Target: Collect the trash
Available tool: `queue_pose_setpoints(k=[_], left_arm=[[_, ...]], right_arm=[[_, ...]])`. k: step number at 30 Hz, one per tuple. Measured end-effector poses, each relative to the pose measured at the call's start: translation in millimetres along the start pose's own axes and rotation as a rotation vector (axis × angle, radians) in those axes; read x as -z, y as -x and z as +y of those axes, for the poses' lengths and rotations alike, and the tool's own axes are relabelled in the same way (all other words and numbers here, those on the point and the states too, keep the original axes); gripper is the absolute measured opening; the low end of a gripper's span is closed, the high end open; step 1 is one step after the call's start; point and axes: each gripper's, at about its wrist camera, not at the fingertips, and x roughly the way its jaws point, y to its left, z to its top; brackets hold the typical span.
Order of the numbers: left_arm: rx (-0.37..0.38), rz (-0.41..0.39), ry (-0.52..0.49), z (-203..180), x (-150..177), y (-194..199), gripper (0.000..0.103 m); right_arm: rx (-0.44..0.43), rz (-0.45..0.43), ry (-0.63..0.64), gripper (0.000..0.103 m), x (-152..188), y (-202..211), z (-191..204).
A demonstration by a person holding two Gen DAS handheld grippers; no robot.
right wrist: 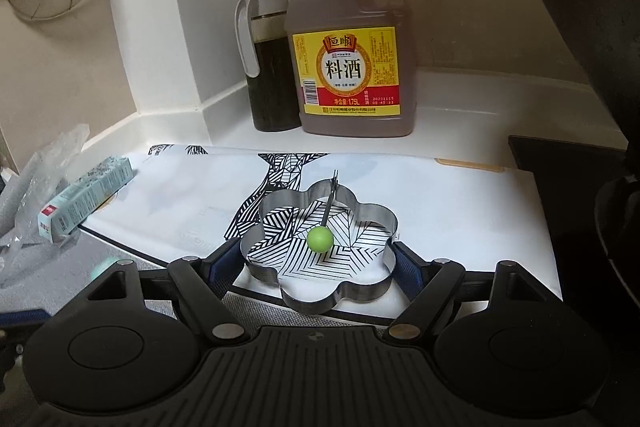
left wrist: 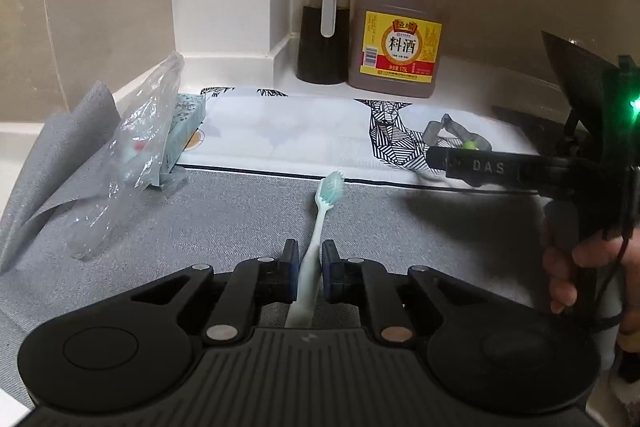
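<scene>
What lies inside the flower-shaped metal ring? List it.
Inside the metal ring: a green ball on its thin handle, over the striped mat. The ring's near wall hides some mat.

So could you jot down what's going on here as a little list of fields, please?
place: kitchen counter with patterned mat
left gripper: shut on toothbrush
right gripper: around flower-shaped metal ring, pads at its sides
beside: plastic bag, small box
at back: cooking wine jug, dark sauce bottle
</scene>
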Motion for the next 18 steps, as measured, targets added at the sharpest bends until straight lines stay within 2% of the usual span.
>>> queue_pose_setpoints(k=[10,18], left_arm=[[-0.022,-0.054,0.009,-6,-3,23,0.012],[-0.067,-0.112,0.039,-6,8,84,0.012]], right_arm=[[-0.015,-0.015,0.010,0.081,0,4,1],[-0.057,-0.075,0.021,0.081,0,19,6]])
